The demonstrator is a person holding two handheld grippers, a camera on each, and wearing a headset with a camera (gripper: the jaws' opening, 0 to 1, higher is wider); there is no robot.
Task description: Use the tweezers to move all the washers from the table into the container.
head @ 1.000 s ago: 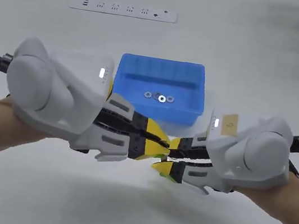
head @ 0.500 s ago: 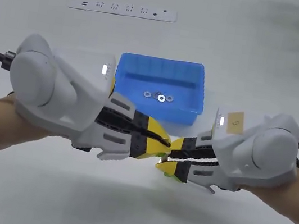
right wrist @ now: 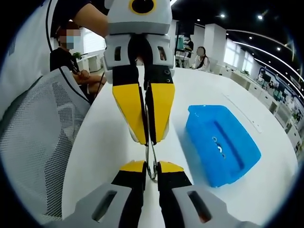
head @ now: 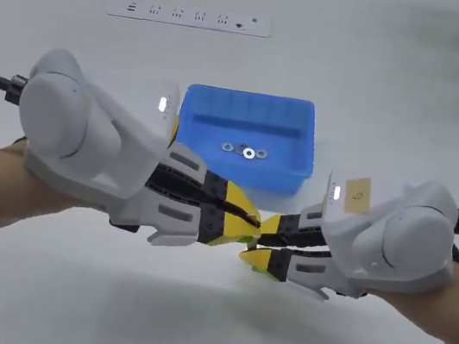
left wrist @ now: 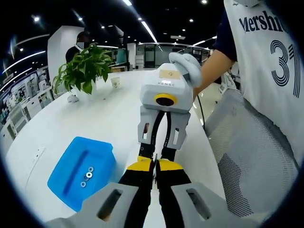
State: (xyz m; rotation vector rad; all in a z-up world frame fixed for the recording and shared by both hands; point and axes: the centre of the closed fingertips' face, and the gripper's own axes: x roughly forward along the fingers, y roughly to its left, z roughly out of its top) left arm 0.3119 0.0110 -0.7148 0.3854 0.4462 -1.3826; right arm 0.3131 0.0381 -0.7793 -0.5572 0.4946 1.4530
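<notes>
Staying nose to nose | left hand-held gripper (right wrist: 147, 138) clamped on tweezers (right wrist: 150, 154) | right hand-held gripper (right wrist: 151, 169) seemingly too

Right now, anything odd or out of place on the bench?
Nothing spilled or damaged. One oddity: both the left tongs and right tongs are shut on the same tweezers, tip to tip, in front of the blue container. The washers lie inside it.
</notes>
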